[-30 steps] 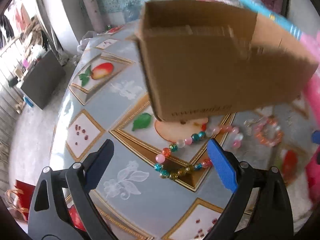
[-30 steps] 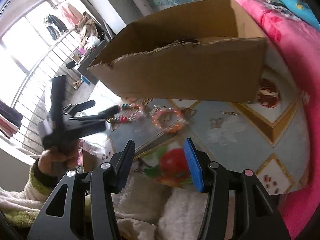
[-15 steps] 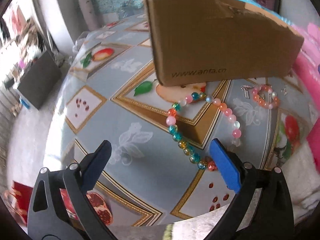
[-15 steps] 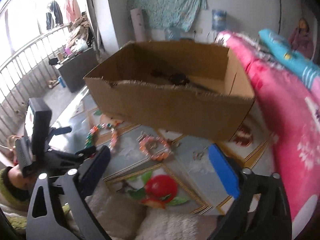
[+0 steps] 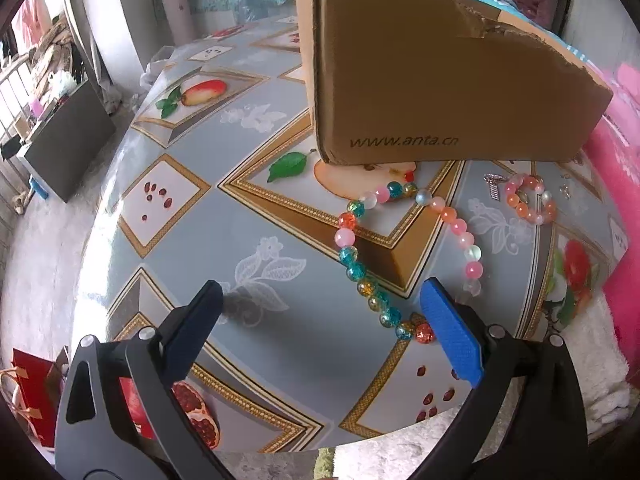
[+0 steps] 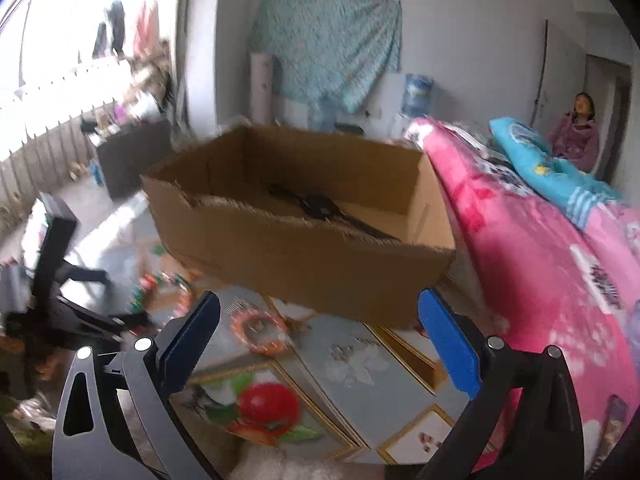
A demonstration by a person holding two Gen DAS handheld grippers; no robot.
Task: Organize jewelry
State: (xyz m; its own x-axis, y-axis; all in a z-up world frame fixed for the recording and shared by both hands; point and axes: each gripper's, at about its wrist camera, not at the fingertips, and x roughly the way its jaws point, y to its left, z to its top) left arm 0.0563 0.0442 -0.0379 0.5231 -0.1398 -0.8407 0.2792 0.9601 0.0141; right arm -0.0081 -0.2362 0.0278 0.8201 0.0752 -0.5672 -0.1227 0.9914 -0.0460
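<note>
We note both sets of fingers released w/ nothing between: left gripper (image 5: 320,312) over long bead strand (image 5: 384,256) on bench (image 5: 240,240) near box (image 5: 440,80); risk: beads roll, strand slips; right gripper (image 6: 320,320) idle.

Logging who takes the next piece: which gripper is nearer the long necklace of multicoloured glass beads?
Left. The left gripper hangs open just above the necklace, its blue finger beside the near end. The right gripper is open, off to the side, by the small orange bracelet.

beaded necklace (image 5: 404,256), bracelet (image 5: 530,200) on tablecloth
</note>
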